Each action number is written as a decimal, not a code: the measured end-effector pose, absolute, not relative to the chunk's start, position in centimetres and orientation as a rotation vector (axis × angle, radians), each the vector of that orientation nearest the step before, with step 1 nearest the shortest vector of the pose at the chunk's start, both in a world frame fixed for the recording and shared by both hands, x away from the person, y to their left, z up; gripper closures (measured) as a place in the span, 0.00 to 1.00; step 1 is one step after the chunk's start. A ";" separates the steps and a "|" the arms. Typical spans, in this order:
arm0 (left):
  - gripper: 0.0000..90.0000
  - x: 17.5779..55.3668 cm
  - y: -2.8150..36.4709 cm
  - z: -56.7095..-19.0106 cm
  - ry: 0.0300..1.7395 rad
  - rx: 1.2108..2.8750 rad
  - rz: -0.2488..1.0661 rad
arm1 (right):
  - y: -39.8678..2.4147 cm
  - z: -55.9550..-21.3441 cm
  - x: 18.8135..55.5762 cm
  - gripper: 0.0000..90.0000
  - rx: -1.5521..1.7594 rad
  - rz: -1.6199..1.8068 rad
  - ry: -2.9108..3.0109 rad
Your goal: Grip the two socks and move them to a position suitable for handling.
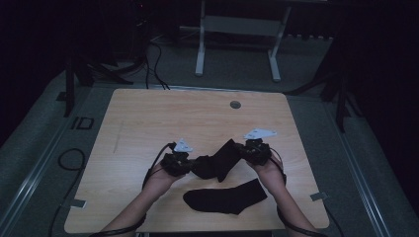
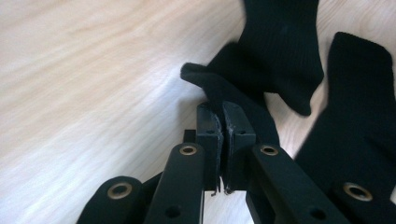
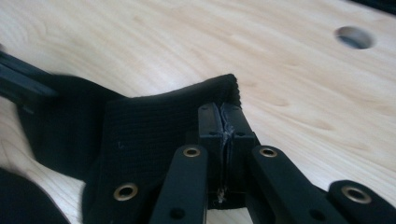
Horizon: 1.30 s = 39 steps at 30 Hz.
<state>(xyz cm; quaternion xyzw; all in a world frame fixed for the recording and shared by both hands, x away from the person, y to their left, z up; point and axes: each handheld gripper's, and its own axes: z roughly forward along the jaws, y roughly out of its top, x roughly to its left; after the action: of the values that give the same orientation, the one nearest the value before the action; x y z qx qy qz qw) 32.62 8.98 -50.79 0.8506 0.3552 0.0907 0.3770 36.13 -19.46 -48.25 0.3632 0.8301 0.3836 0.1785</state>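
Observation:
A black sock (image 1: 220,160) hangs slack between my two grippers, just above the wooden table (image 1: 148,113). My left gripper (image 1: 190,165) is shut on one end of it; in the left gripper view the jaws (image 2: 222,112) pinch a fold of the sock (image 2: 243,98). My right gripper (image 1: 244,152) is shut on the other end, and in the right gripper view its jaws (image 3: 224,112) clamp the ribbed cuff edge of the sock (image 3: 149,126). A second black sock (image 1: 225,197) lies flat near the table's front edge, and appears beside the left gripper as the second sock (image 2: 359,126).
A round cable hole (image 1: 235,104) sits in the far part of the tabletop, also seen as the hole (image 3: 355,37). Beyond the table stands a white-legged frame (image 1: 200,54). Cables (image 1: 71,160) lie on the floor at the left.

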 end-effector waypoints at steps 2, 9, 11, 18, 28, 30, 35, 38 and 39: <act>0.96 32.5 10.0 -49.7 0.912 2.175 0.232 | -20.4 -47.7 35.9 0.98 1.050 1.097 2.326; 0.96 34.4 13.4 -49.4 0.934 2.181 0.169 | -23.6 -48.8 35.1 0.98 1.164 1.077 2.263; 0.96 35.0 13.4 -50.2 0.937 2.186 0.141 | -24.3 -49.7 35.1 0.98 1.203 1.074 2.263; 0.95 36.9 11.2 -53.4 0.901 2.227 0.074 | -25.5 -53.0 35.7 0.98 1.280 0.968 2.268; 0.64 38.1 10.2 -54.8 0.954 2.254 0.120 | -26.1 -55.2 36.7 0.78 1.320 0.894 2.281; 0.55 38.0 10.8 -54.5 0.983 2.215 0.120 | -26.2 -55.0 36.7 0.67 1.330 0.904 2.262; 0.43 36.8 12.0 -53.3 0.999 2.174 0.140 | -26.7 -53.3 36.2 0.56 1.312 0.945 2.235; 0.41 35.1 12.5 -52.4 0.964 2.173 0.137 | -26.7 -52.5 35.2 0.55 1.290 0.972 2.244; 0.41 34.3 12.6 -52.0 0.952 2.166 0.134 | -26.6 -52.3 34.7 0.54 1.274 0.979 2.261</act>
<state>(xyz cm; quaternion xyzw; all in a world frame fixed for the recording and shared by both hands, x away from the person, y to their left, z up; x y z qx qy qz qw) 34.29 12.57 -52.03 0.8467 0.3722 0.0522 0.3765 34.73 -26.63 -52.26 0.4515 0.8014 0.3469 0.1832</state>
